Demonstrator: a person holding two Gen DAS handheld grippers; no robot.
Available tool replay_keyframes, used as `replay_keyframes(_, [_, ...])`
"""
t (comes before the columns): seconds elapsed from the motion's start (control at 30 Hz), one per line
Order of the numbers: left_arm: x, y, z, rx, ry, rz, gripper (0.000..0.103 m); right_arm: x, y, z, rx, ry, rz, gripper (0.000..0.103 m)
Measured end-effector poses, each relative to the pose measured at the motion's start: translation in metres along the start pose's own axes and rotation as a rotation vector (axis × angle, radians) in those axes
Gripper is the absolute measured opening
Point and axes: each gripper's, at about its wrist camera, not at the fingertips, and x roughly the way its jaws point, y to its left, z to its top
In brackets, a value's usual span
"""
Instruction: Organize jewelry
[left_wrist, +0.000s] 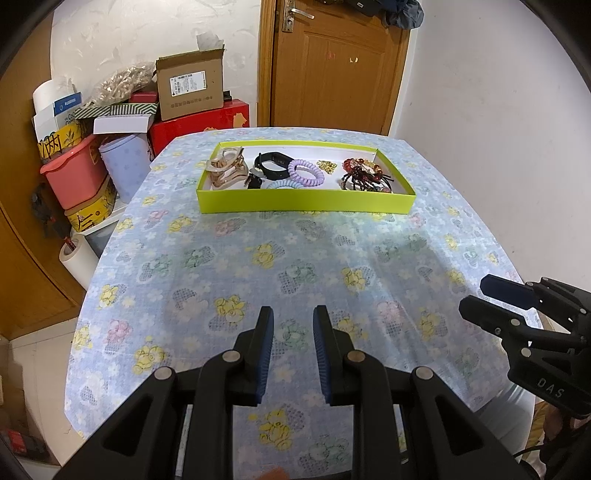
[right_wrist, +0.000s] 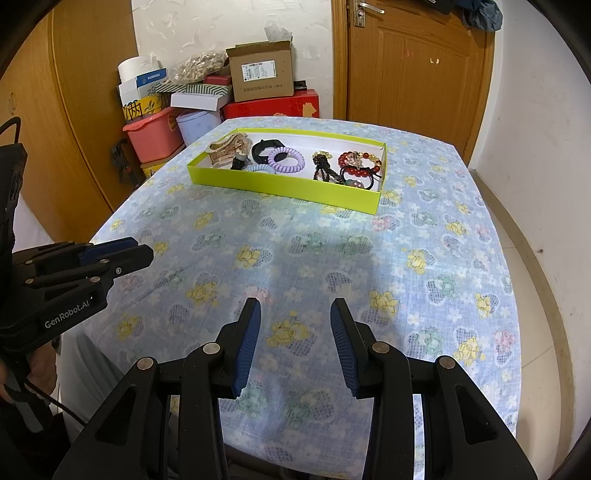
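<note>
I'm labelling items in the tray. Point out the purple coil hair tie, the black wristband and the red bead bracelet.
purple coil hair tie (right_wrist: 286, 160): right wrist view, on its near coil.
black wristband (right_wrist: 263, 148): right wrist view, on its strap.
red bead bracelet (right_wrist: 360, 170): right wrist view, on its front beads.

L claw (left_wrist: 293, 354) & R claw (right_wrist: 294, 347) both agape, empty

It was a room in a home. A table (left_wrist: 258, 258) wore a flowery cloth, a wooden door (left_wrist: 332, 62) stood at the far side, and boxes (left_wrist: 190, 88) were piled far left.
</note>
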Motion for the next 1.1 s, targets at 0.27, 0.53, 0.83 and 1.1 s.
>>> replay_keyframes(0.27, [0.000,0.001,-0.001,0.001,0.000,0.011,0.023,0.000,0.000,0.000,0.000,0.000,0.000,0.040])
replay_keyframes(0.53, [-0.001,-0.002,-0.003,0.010,-0.004,0.027,0.023,-0.001,0.001,0.000,-0.001,0.000,0.000,0.040])
replay_keyframes(0.83, [-0.002,-0.006,-0.004,0.032,-0.013,0.020,0.023,-0.001,0.001,0.000,0.000,0.001,0.000,0.040])
replay_keyframes(1.1, [-0.003,-0.010,-0.004,0.045,-0.019,0.010,0.023,-0.001,0.001,0.000,0.000,0.001,-0.001,0.040])
